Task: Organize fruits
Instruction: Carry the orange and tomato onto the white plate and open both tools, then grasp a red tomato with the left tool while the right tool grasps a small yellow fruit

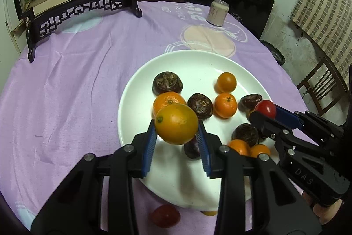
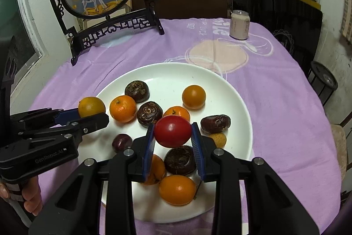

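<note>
We grip a yellow-orange round fruit [image 1: 176,123] in the left gripper [image 1: 177,138] and a glossy red tomato [image 2: 172,130] in the right gripper [image 2: 172,142], both above the fruit-laden white round plate [image 2: 220,85]; another red tomato [image 1: 165,215] waits by its near edge.

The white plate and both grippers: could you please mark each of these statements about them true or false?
1. The left gripper holds an orange fruit. True.
2. The right gripper is empty. False: it is shut on a red tomato.
3. A pale can stands on the purple cloth beyond the white plate. True.
4. The plate holds only orange fruits. False: dark brown fruits lie there too.
5. A red fruit lies on the cloth off the plate. True.
</note>
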`<state>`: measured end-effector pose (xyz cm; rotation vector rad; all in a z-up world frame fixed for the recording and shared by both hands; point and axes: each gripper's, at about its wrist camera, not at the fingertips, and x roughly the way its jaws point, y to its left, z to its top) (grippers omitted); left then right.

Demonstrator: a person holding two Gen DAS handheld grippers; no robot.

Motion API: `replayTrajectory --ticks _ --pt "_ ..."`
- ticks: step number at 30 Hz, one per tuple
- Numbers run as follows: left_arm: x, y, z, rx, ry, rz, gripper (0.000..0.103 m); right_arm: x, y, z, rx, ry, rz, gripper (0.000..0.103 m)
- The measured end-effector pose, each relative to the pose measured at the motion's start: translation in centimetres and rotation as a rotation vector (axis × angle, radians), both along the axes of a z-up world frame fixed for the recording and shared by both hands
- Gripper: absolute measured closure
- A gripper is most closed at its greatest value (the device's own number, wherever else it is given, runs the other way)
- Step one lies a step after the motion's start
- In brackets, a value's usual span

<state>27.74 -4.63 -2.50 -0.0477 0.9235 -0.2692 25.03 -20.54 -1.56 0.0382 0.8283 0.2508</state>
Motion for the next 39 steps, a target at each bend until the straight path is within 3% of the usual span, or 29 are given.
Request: replayTrajectory --ticks 6,9,14,18,22,26,32,35,38,39 --pt "-0.1 -0.1 0.1 -0.005 -0.01 -0.007 0.065 0.3 0.5 -0.3 -0.023 -0.005 0.002 0.069" --pt "-0.3 0.3 0.4 -0.014 -0.023 0.008 0.045 0.1 0.5 -0.2 -0.053 -0.027 -0.033 0.048" --pt "-2.2 2.3 2.4 -0.039 -0.101 0.033 0.039 -3.0 0.2 0.9 -0.019 -0.037 -0.042 0.048" --pt "-3.9 4.7 3.6 -0.07 -0.112 0.07 0.035 -8.1 1.6 0.2 0.054 0.027 0.036 0.048" --pt "-7.1 7.1 3.6 -0.127 -0.114 0.08 0.03 -11.8 4.0 -2.2 0.028 0.11 0.113 0.047" --pt "-10.6 9.0 2.3 -0.129 -0.11 0.097 0.029 -11.6 5.5 -4.3 0.014 0.165 0.13 0.047" --pt "-13.8 10.7 -0.4 -0.085 -0.057 0.113 0.029 -9.3 6.8 -4.9 -0.048 0.122 0.084 0.047" --pt "-14.7 11.2 -1.3 -0.091 -0.03 0.117 0.029 -8.1 7.1 -5.5 -0.072 0.134 0.082 0.058" --pt "-15.2 11.4 -1.3 -0.093 -0.037 0.11 0.029 -7.7 7.0 -5.4 -0.078 0.128 0.096 0.077" --pt "-15.3 11.1 -1.0 -0.088 -0.042 0.102 0.029 -7.8 6.8 -5.4 -0.06 0.136 0.1 0.077"
